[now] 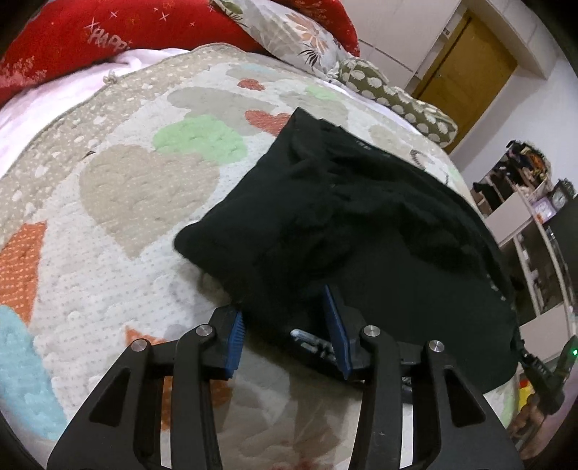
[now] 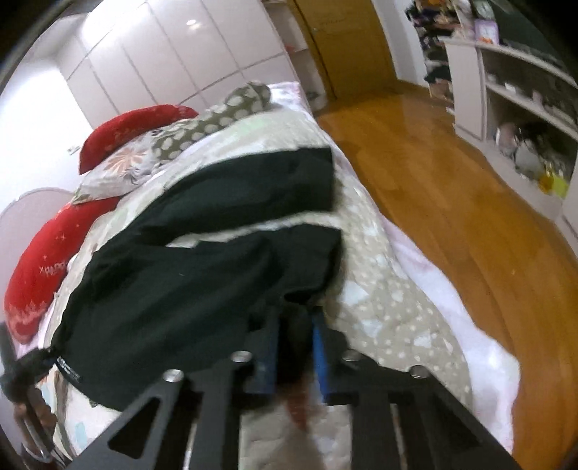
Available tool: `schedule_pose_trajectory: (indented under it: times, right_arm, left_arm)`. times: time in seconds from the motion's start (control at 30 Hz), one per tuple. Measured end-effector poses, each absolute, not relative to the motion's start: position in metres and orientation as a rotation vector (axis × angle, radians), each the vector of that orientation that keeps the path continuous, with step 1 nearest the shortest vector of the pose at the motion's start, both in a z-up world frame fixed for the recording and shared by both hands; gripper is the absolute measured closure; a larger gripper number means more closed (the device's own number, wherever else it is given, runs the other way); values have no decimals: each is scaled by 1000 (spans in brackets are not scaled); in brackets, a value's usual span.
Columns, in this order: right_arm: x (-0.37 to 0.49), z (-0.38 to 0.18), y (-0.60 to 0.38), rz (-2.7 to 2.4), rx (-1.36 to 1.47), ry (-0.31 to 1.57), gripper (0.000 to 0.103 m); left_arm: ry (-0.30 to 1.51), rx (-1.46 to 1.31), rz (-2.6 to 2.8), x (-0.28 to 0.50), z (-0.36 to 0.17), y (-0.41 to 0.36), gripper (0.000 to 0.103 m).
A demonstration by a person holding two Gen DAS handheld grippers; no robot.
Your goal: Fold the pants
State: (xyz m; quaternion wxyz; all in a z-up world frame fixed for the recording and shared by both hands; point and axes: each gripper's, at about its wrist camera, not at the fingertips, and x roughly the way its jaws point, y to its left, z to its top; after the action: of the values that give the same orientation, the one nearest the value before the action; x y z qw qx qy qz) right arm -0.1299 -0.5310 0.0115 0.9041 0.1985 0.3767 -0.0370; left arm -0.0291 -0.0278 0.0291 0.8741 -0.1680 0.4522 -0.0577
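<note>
Black pants [image 1: 361, 217] lie bunched on a heart-patterned bedspread [image 1: 126, 199]. My left gripper [image 1: 285, 314] stands open at their near left corner. Its blue pads [image 1: 234, 340] are set wide apart with the cloth's edge lying loose between them. In the right wrist view the pants [image 2: 198, 282] spread away over the bedspread [image 2: 390, 307], both legs toward the bed's far side. My right gripper [image 2: 296, 325] is shut on a fold of the pants' near edge, dark cloth pinched between its narrow-set blue pads [image 2: 319, 361].
Red pillows [image 1: 108, 32], a floral pillow [image 1: 300, 32] and a spotted pillow [image 1: 397, 97] line the head of the bed. The bed's edge drops to a wooden floor [image 2: 451, 180] on the right. Cluttered white shelves [image 2: 523, 108] and a wooden door [image 1: 466, 68] stand beyond.
</note>
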Motion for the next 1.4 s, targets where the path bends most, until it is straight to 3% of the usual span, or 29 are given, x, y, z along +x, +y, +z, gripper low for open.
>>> schedule_pose_trajectory:
  times: [0.07, 0.1, 0.13, 0.3, 0.47, 0.57, 0.67, 0.7, 0.73, 0.77, 0.83, 0.9, 0.97, 1.4]
  right_arm:
    - [-137, 27, -528, -81, 388, 742, 92]
    - [-145, 37, -529, -81, 388, 721, 92]
    - [-152, 45, -531, -80, 394, 704, 93]
    - [-171, 63, -529, -103, 343, 694, 96]
    - [-153, 18, -544, -220, 320, 840, 97]
    - [-159, 14, -546, -226, 365, 830, 96]
    - [-164, 25, -544, -178, 421, 781, 85]
    - [-167, 28, -541, -165, 415, 776, 72]
    - [-166, 34, -534, -146, 394, 767, 60]
    - [-165, 38, -526, -128, 375, 758, 58]
    - [-163, 44, -510, -80, 340, 753, 58]
    - [-158, 48, -493, -35, 319, 754, 58]
    - [-152, 48, -473, 44, 301, 756, 57]
    - [-98, 12, -268, 564, 85, 811, 57]
  left_arm:
    - [943, -340, -121, -26, 30, -32, 66]
    - [947, -325, -111, -26, 31, -34, 81]
    - [943, -300, -90, -28, 33, -35, 88]
    - [902, -299, -106, -54, 48, -27, 90]
    - [970, -327, -72, -51, 27, -19, 90]
    - [956, -359, -84, -54, 28, -15, 90]
    - [959, -376, -97, -56, 32, -13, 89]
    - [963, -373, -99, -56, 34, -13, 89]
    - [964, -367, -97, -57, 35, -13, 85]
    - [961, -364, -95, -59, 36, -13, 81]
    - [953, -372, -81, -60, 37, -10, 60]
    - [925, -419, -69, -63, 39, -3, 56]
    - [918, -436, -59, -60, 39, 0, 43]
    - [955, -373, -52, -27, 25, -12, 42]
